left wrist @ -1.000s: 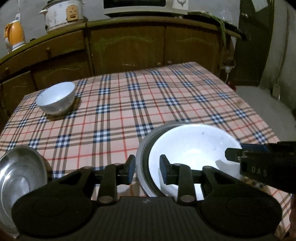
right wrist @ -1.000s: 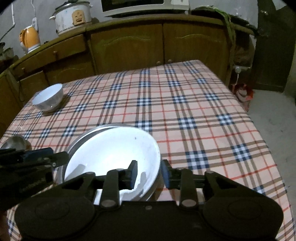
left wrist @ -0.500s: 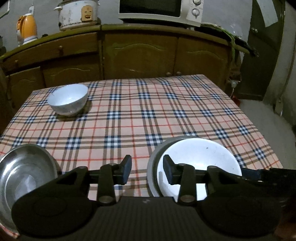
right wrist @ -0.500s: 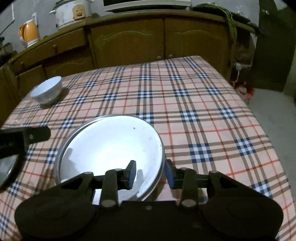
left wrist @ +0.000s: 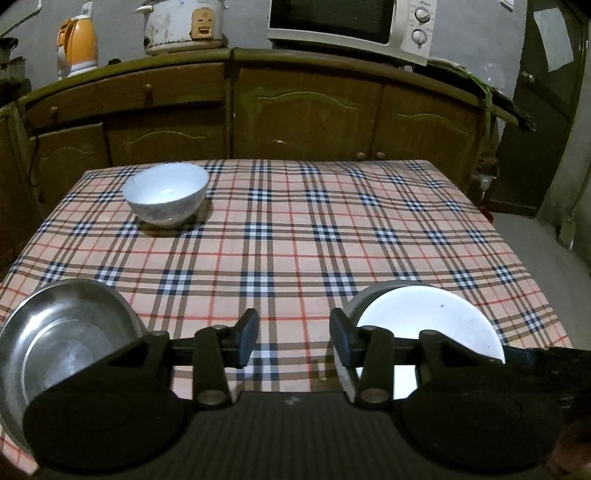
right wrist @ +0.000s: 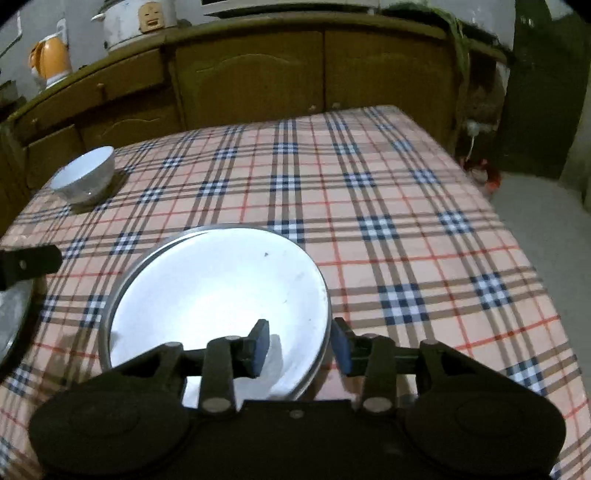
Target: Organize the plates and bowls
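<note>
A white plate (right wrist: 218, 295) lies stacked in a steel plate (right wrist: 120, 284) near the table's front edge. My right gripper (right wrist: 300, 347) straddles the stack's right rim. Its jaws are opening, and the pads stand clear of the rim. My left gripper (left wrist: 293, 336) hovers left of the white plate (left wrist: 424, 321), jaws opening, with only tablecloth between them. A steel bowl (left wrist: 66, 332) sits at the front left. A white bowl (left wrist: 164, 194) stands at the far left of the table. The right gripper's body (left wrist: 546, 354) shows beside the plate.
The table (left wrist: 295, 229) wears a checked cloth; its right edge drops to the floor (right wrist: 546, 221). Wooden cabinets (left wrist: 306, 114) stand behind it, carrying a microwave (left wrist: 351, 22), a rice cooker (left wrist: 184, 26) and an orange kettle (left wrist: 77, 44).
Both grippers' jaws have widened off the white plate's rims. The plate now lies flat in the steel plate. My left gripper has drawn away to the left of it.
</note>
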### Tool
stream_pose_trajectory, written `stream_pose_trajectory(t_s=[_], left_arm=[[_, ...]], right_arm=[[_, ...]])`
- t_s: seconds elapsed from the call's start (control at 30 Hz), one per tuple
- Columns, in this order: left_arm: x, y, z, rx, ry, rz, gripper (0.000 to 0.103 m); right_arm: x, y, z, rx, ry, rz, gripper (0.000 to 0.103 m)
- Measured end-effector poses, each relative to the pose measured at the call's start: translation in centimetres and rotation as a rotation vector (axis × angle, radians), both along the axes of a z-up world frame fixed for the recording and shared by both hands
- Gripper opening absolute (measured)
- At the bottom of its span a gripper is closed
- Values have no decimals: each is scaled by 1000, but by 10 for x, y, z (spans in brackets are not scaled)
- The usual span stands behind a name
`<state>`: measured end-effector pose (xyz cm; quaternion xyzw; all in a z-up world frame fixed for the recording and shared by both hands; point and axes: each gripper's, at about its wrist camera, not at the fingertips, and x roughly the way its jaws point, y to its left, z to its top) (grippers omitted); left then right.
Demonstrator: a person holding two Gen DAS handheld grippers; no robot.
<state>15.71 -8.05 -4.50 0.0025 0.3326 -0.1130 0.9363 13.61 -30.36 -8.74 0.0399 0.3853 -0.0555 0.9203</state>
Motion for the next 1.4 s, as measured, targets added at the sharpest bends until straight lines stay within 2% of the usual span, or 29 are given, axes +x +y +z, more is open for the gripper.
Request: stream_pose_trajectory(t_s=[0.07,0.2,0.37,0.5,0.6,0.8,1.13,1.4], left_arm=[[1,4,-1,0,2,8,45],[3,13,-1,-9,6,26,45],[4,18,-2,-18,8,33,46],[4,19,-4,-18,13,35,46],[5,22,-4,-18,12,38,46],[9,30,0,-16,3,58,47],[16,52,14,-5,-31,111,54],[30,80,30,12,-62,179,59]], right_arm=[[-1,0,4,2,-16,-16,46],[-6,-3,18,-55,-94,-76,45],[0,-8,13,-84,-85,-150,45],[7,-6,5,-65,-47,-94,44],[4,-2,10,-70,-72,-108,44],[4,9,30,-26,-128,-66,44],[24,41,64,78,-178,51,45],[48,77,84,96,-203,131,45]])
